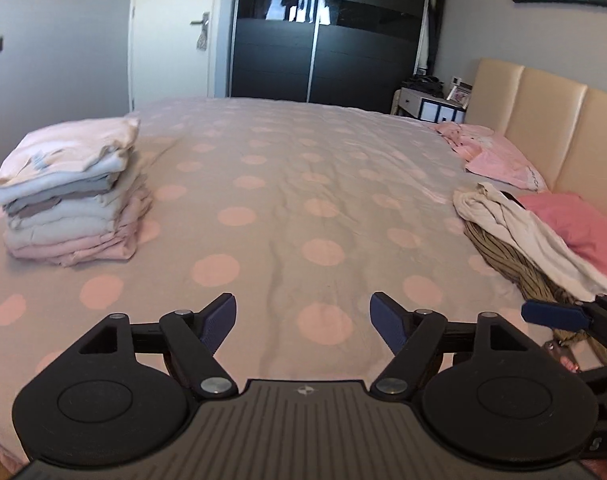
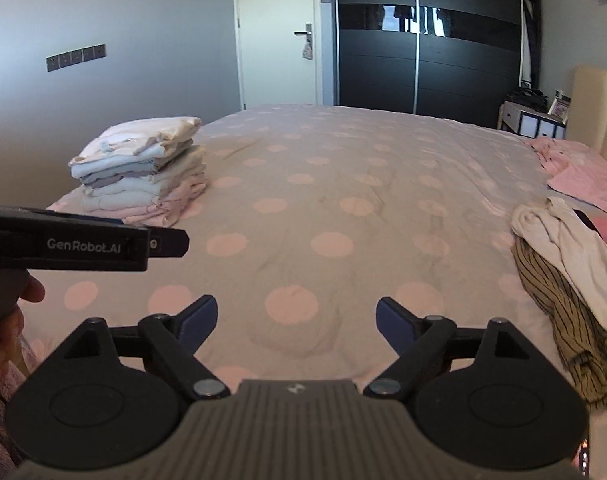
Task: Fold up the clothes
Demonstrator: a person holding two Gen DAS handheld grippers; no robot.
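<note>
Left gripper (image 1: 303,322): fingers apart, holding nothing, above the spotted bedspread (image 1: 287,200). Right gripper (image 2: 296,322): fingers likewise apart and empty. Unfolded clothes (image 2: 571,272), a cream garment over a striped one, lie heaped at the bed's right edge. A folded stack (image 1: 73,192) sits on the far left. Beyond the bed stand a dark wardrobe (image 1: 327,28) and a white door (image 2: 277,32).

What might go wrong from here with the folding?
The folded stack looks tall and uneven near the bed's edge, so a nudge might topple it. The unfolded clothes lie tangled, so the open right gripper may pick up two at once. The left gripper is open too, holding nothing.
</note>
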